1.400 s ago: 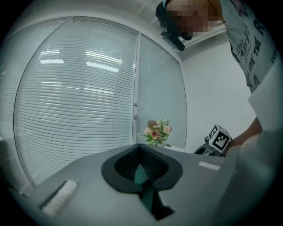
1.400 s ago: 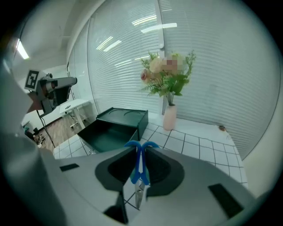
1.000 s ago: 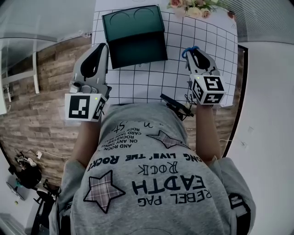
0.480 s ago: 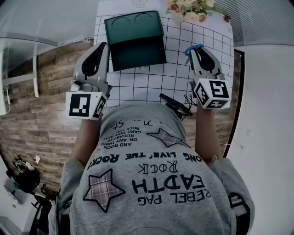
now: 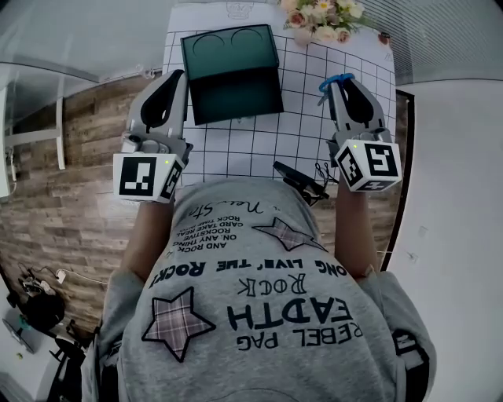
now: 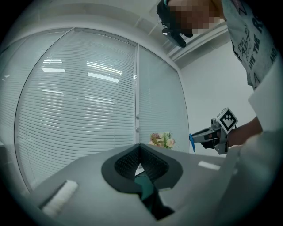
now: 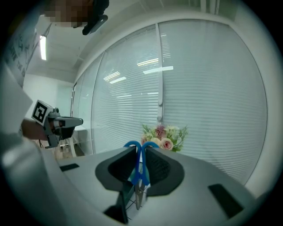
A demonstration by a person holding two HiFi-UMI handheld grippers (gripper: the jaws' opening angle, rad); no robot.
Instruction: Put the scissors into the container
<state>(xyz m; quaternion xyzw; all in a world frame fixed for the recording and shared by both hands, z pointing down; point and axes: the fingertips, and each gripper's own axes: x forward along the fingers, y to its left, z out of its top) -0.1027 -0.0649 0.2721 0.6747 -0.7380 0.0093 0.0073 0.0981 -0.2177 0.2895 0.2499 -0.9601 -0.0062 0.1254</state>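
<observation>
The blue-handled scissors point(image 5: 333, 81) hang in my right gripper point(image 5: 339, 85), which is shut on them above the right side of the gridded mat. In the right gripper view the scissors point(image 7: 140, 170) stand upright between the pads, handles up, blades down. The dark green container point(image 5: 232, 71) lies open at the far middle of the mat, to the left of that gripper. My left gripper point(image 5: 176, 78) is held level beside the container's left edge, shut and holding nothing. The left gripper view shows a strip of the container point(image 6: 143, 183) below its jaws.
A white mat with a black grid point(image 5: 314, 126) covers the table. A bunch of flowers point(image 5: 321, 12) stands at its far right corner. Wood-pattern floor point(image 5: 78, 173) lies to the left of the table. Window blinds point(image 7: 199, 88) close off the far side.
My right gripper has risen with the scissors in it and sits a little further right in the head view. The left gripper has kept its place.
</observation>
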